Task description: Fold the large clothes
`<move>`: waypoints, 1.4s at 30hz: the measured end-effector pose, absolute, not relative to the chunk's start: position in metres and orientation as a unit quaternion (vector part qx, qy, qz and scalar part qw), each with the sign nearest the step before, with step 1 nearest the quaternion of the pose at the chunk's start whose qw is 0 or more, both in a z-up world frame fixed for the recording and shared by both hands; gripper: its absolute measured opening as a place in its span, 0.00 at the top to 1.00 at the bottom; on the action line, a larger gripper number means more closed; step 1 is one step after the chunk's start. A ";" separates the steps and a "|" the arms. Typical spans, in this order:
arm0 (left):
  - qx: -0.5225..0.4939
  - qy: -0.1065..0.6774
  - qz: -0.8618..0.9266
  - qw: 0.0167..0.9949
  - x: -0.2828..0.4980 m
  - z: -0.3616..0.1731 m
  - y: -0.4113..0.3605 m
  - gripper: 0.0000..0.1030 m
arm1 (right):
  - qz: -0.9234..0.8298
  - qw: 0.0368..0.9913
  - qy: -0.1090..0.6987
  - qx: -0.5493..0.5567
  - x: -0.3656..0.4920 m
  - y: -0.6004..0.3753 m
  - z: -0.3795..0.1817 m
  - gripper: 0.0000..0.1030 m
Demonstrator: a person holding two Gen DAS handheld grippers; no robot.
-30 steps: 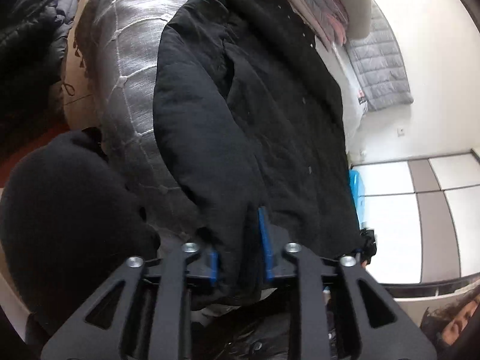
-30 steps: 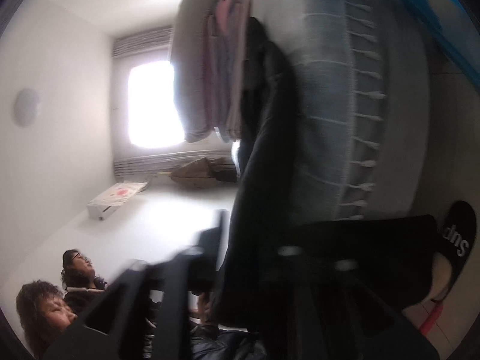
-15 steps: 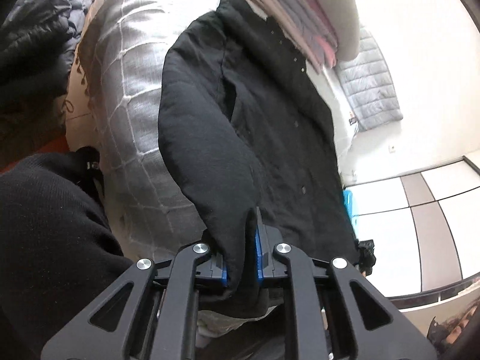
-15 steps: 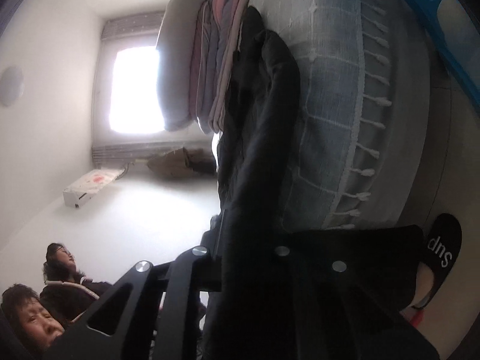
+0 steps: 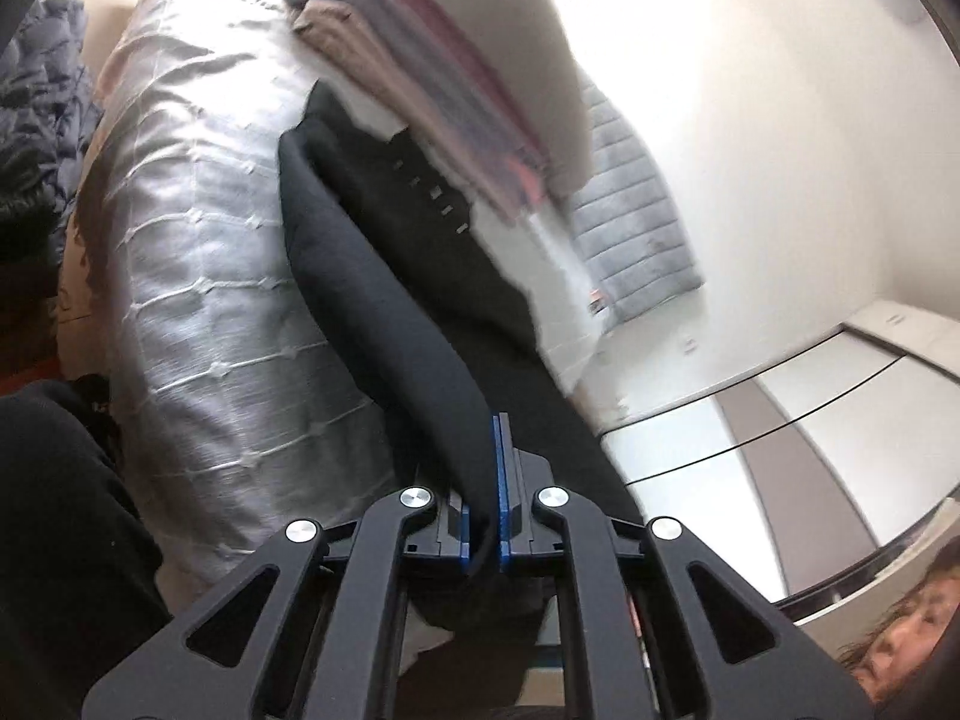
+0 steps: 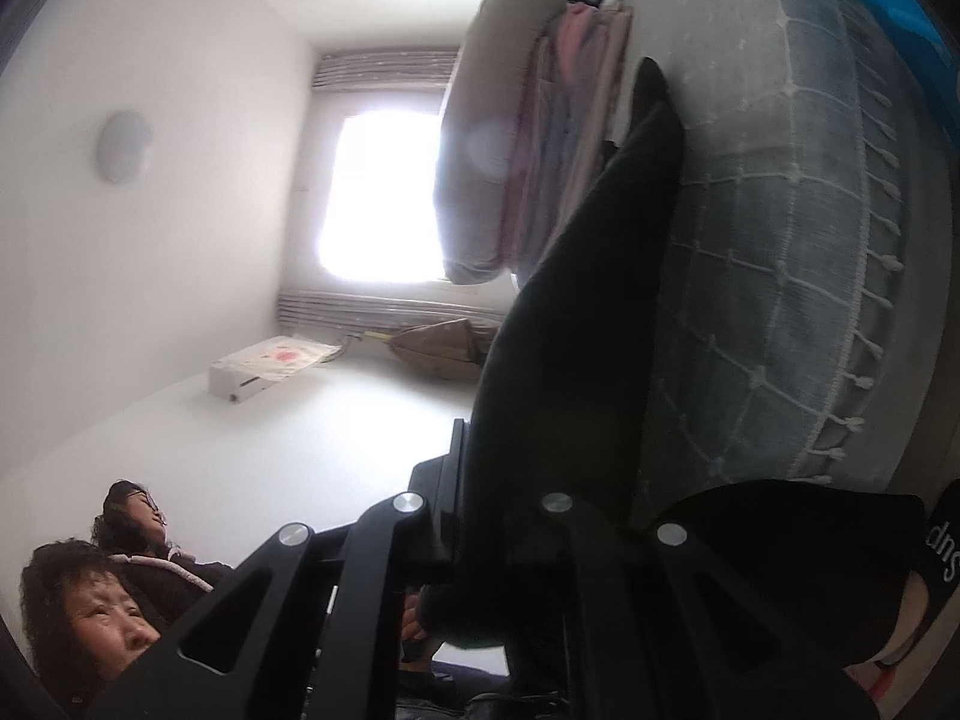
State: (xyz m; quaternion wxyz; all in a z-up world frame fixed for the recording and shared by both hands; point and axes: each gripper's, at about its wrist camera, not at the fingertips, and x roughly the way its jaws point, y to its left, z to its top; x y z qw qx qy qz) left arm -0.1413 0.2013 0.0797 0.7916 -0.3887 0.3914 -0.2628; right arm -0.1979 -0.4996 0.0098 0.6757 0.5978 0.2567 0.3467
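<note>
Two grippers are each pinching the same black coat (image 5: 372, 276), which is lying stretched along a grey quilted bedspread (image 5: 198, 276). Seen from the left wrist camera, the left gripper (image 5: 483, 516) is sitting at the bottom centre of the frame with its blue-edged pads pressed together on a fold of the dark fabric, the cloth running from between the jaws up toward the upper middle of the frame. A row of small buttons is showing on the coat near the centre top. A stack of folded clothes (image 5: 456, 78) in pink, mauve and beige is sitting at the far end of the coat, in the upper middle of the frame, blurred. A dark puffy garment (image 5: 36, 120) is bunched at the left edge. A pale wardrobe (image 5: 810, 420) is filling the lower right.

Seen from the right wrist camera, which is rolled sideways, the right gripper (image 6: 480, 510) is sitting at the bottom centre with black fabric draped over and between its fingers, hiding the pads; the jaws are closed on the coat (image 6: 576, 324). The coat is rising from there toward the upper right of the frame, beside the bedspread (image 6: 780, 276) on the right. The folded stack (image 6: 528, 138) is showing at the upper centre, a bright window (image 6: 384, 192) left of it. Two people are appearing at the lower left corner
</note>
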 end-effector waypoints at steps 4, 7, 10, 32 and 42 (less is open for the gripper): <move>-0.369 0.374 -0.279 0.804 -0.150 0.104 0.196 0.96 | 0.349 0.687 0.238 0.592 -0.217 -0.509 0.020 0.91; -0.368 0.404 -0.278 0.790 -0.140 0.085 0.197 0.96 | 0.333 0.687 0.241 0.599 -0.215 -0.516 0.012 0.91; -0.389 0.441 -0.257 0.767 -0.134 0.043 0.210 0.96 | 0.316 0.673 0.252 0.620 -0.210 -0.517 -0.012 0.91; -0.464 0.313 -0.295 0.775 -0.031 0.083 0.250 0.96 | 0.368 0.663 0.107 0.643 -0.075 -0.529 0.041 0.91; -0.483 0.293 -0.300 0.769 0.130 0.080 0.247 0.96 | 0.326 0.684 0.114 0.643 0.038 -0.537 0.056 0.91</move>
